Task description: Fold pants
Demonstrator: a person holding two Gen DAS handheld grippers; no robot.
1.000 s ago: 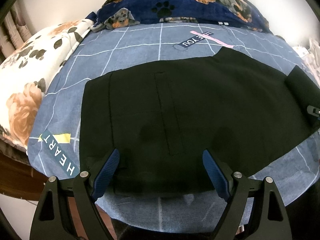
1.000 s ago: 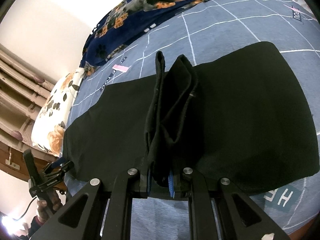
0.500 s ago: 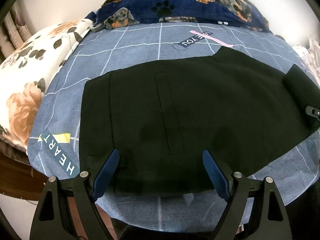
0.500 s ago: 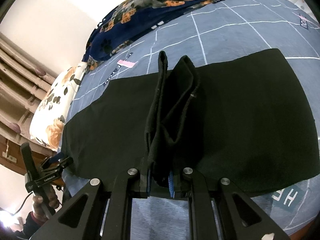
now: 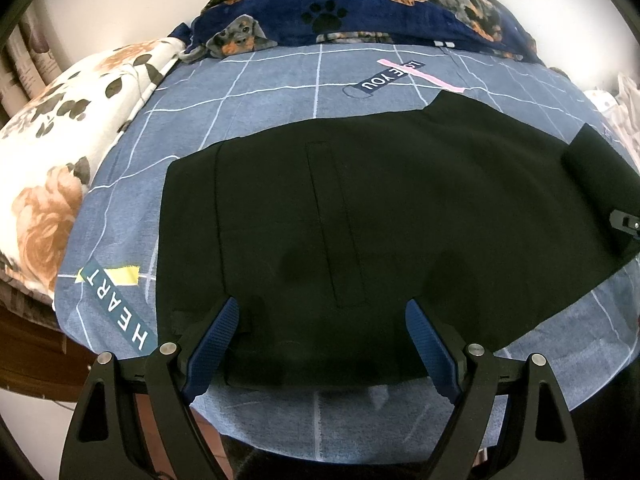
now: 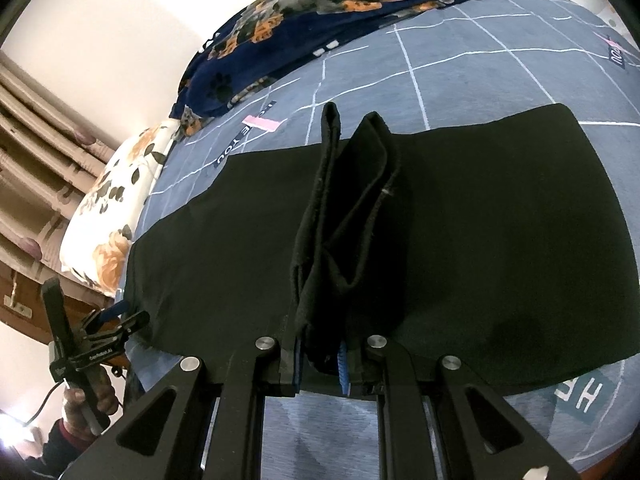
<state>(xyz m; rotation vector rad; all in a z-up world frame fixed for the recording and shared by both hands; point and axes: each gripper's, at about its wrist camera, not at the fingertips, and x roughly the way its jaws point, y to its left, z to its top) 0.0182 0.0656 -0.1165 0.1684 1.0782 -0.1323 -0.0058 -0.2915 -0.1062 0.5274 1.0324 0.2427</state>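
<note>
Black pants [image 5: 360,216] lie flat across a blue checked bed sheet [image 5: 280,80]. My left gripper [image 5: 324,332] is open, its blue pads on either side of the near edge at the waist end, holding nothing. My right gripper [image 6: 320,360] is shut on a bunched fold of the pants [image 6: 348,208], lifted upright above the rest of the cloth [image 6: 500,240]. The right gripper also shows at the right edge of the left wrist view [image 5: 626,222]. The left gripper shows in the right wrist view [image 6: 108,324] at the far left.
A floral pillow [image 5: 60,168] lies at the left of the bed. A navy dog-print blanket [image 5: 360,4] lies along the far side by the wall. The bed's near edge [image 5: 320,432] is just under my left gripper. A wooden frame [image 6: 24,292] is at the left.
The right gripper has drifted slightly with the fold still held. The left gripper stays open over the near edge of the pants.
</note>
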